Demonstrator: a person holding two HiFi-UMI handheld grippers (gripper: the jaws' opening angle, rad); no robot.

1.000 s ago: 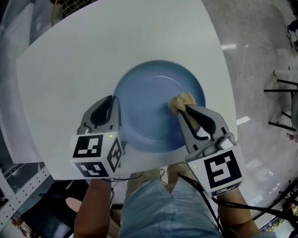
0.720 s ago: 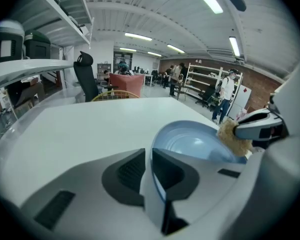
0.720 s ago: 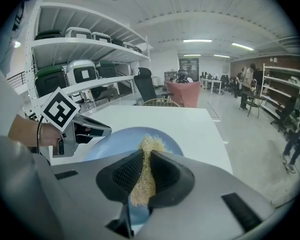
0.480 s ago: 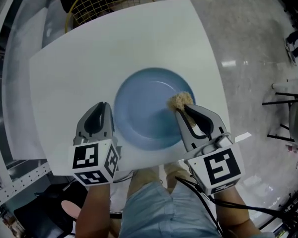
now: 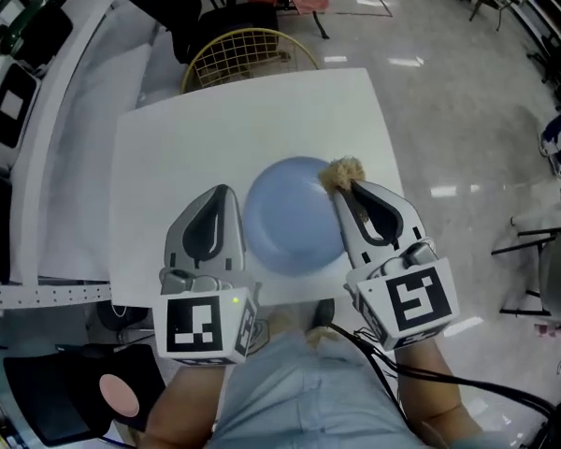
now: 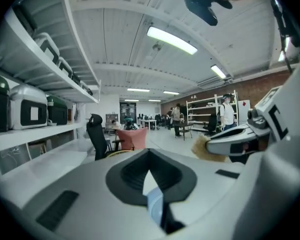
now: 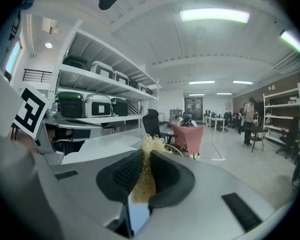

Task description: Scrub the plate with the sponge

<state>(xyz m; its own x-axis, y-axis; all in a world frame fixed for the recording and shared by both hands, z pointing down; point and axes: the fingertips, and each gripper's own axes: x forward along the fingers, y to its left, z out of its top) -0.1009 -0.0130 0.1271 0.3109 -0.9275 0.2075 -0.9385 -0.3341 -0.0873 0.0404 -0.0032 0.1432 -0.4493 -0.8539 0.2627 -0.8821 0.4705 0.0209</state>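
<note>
Sponge (image 5: 344, 170) is squeezed tight in our right gripper (image 5: 346, 191), touching the far right rim of the blue plate (image 5: 294, 218). Our left gripper (image 5: 227, 196) is clamped on the plate's left edge, a sliver of blue showing between its jaws. Plate's at the near side of the white table (image 5: 215, 129), between our two grippers.

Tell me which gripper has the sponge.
The right gripper: its jaws are shut on the tan sponge at the plate's far rim. The left gripper clamps the plate's edge instead.
</note>
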